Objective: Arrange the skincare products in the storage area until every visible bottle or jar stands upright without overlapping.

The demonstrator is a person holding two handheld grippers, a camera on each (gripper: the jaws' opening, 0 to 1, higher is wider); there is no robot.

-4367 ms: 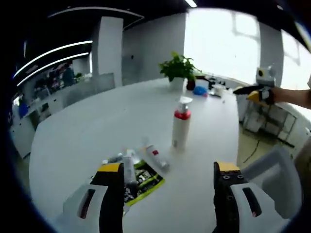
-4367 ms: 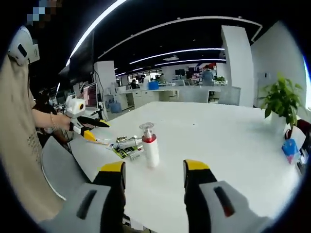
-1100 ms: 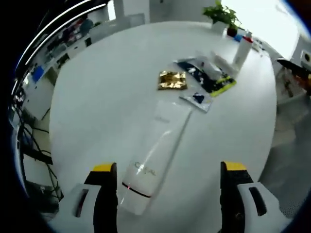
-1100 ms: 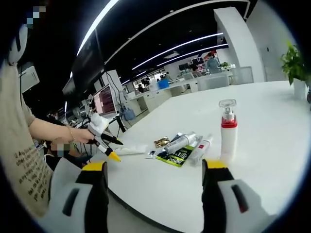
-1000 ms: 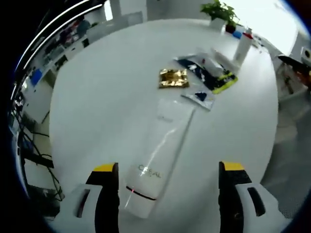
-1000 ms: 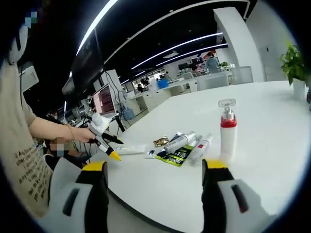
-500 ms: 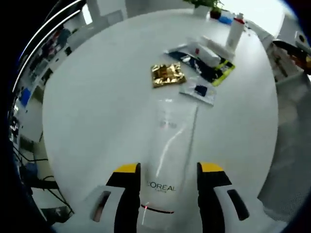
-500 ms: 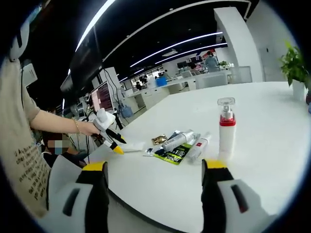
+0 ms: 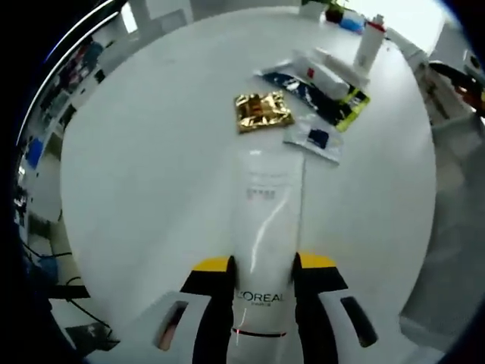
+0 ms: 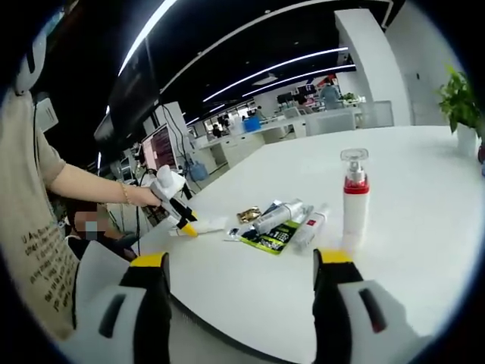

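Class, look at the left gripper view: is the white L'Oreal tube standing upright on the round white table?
No. The white L'Oreal tube lies flat on the round white table, its near end between the left gripper's jaws.

The cap end of the white tube (image 9: 264, 250) runs off the bottom of the left gripper view, between the left gripper's (image 9: 261, 274) jaws. Near the table's (image 9: 144, 152) far edge, the pump bottle (image 9: 368, 42) is too small to read, and the tubes on the dark sachets (image 9: 322, 95) blur together. In the right gripper view the gold sachet (image 10: 248, 215) is a speck, and the person's hand (image 10: 144, 197) hides part of the left gripper.
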